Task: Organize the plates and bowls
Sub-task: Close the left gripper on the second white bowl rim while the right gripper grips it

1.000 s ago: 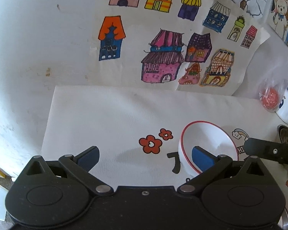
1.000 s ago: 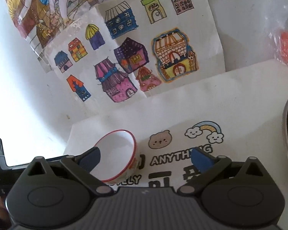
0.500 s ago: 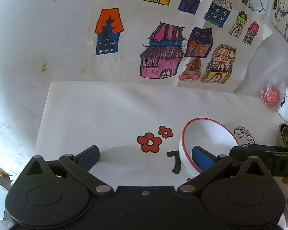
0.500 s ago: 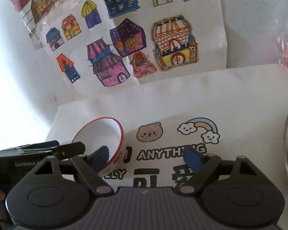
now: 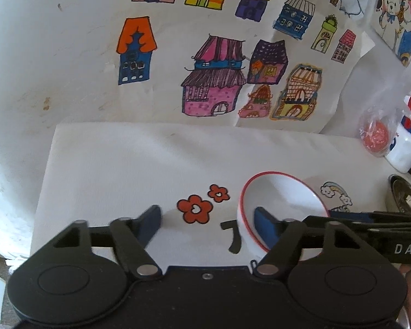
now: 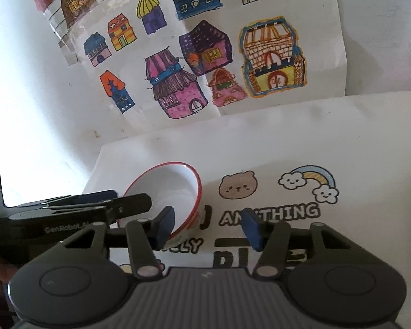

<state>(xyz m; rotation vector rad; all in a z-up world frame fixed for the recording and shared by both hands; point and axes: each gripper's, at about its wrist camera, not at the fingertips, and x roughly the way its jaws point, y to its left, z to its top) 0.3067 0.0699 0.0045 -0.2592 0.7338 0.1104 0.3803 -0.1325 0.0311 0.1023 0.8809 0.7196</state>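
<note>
White bowl point(image 6: 164, 192) with red rim sits on the printed mat point(image 5: 137, 164), empty inside. Left gripper point(image 5: 207, 220) is spread apart, its right pad inside the bowl. Right gripper point(image 6: 209, 226) is also apart, left pad inside the bowl rim. Beyond the bowl: clear bag point(image 5: 375, 134) holding something red, metal container point(image 5: 405, 194) at mat's right edge, contents unclear.

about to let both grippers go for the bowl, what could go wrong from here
1. Both grippers crowd the same red-rimmed white bowl: the left gripper and right gripper each have a blue pad at its rim and could collide.
2. The bowl looks tilted, so an uneven pinch on its rim may flip it or let it slip.
3. It sits on a loose printed mat; a push might drag the mat toward the metal dish.
</note>
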